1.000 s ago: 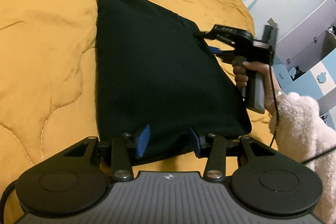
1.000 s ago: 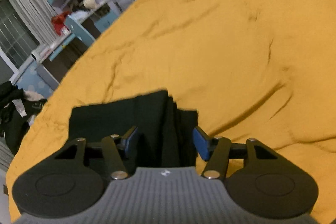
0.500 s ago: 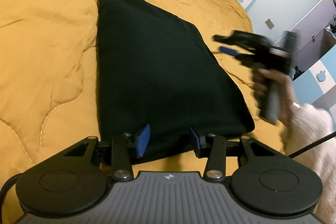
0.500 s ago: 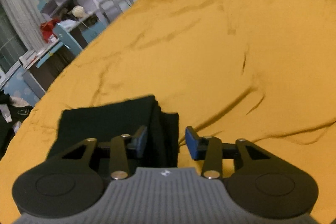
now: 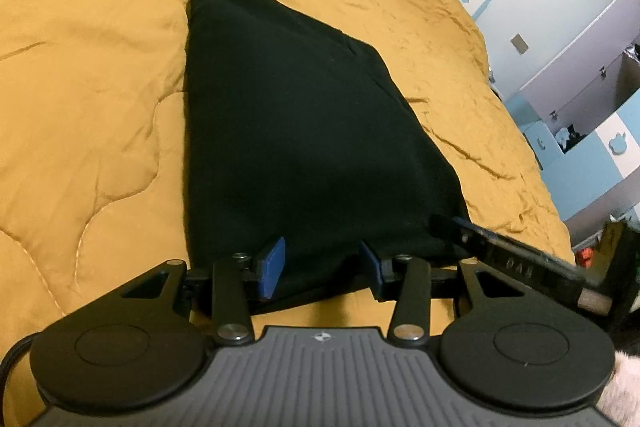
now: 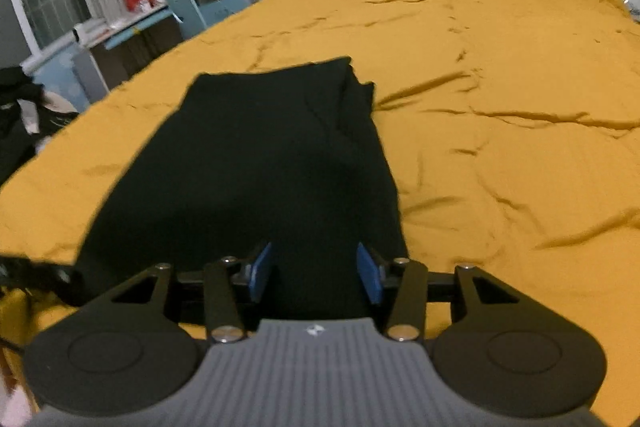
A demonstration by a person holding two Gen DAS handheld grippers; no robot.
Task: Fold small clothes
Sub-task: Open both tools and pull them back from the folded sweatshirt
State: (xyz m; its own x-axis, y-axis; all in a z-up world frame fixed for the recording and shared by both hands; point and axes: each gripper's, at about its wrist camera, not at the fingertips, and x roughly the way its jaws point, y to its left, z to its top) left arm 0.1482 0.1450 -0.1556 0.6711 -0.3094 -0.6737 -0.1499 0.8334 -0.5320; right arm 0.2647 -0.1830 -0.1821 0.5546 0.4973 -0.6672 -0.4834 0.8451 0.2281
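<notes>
The black garment lies flat on the bed's mustard quilt, already narrowed into a long panel with doubled layers showing along one edge at its far end in the right wrist view. The left hand-held gripper sits at the garment's near hem with its blue pads spread wide either side of the cloth edge — nothing is pinched yet. The right hand-held gripper is at the same near hem, just beside the left one toward the garment's near right corner, and its jaws too stand well apart over the fabric with no hold on it. The step in hand looks like taking the near hem at two points to carry it over to the far end. To do it well, each gripper should slide low enough to catch every layer of the hem, close fully before lifting, and then both should rise together and travel level so the edge stays straight and lands square on the far end. As for containers, none sits near the garment; beyond the bed an open cabinet holds a few small dark items — too small to identify.
</notes>
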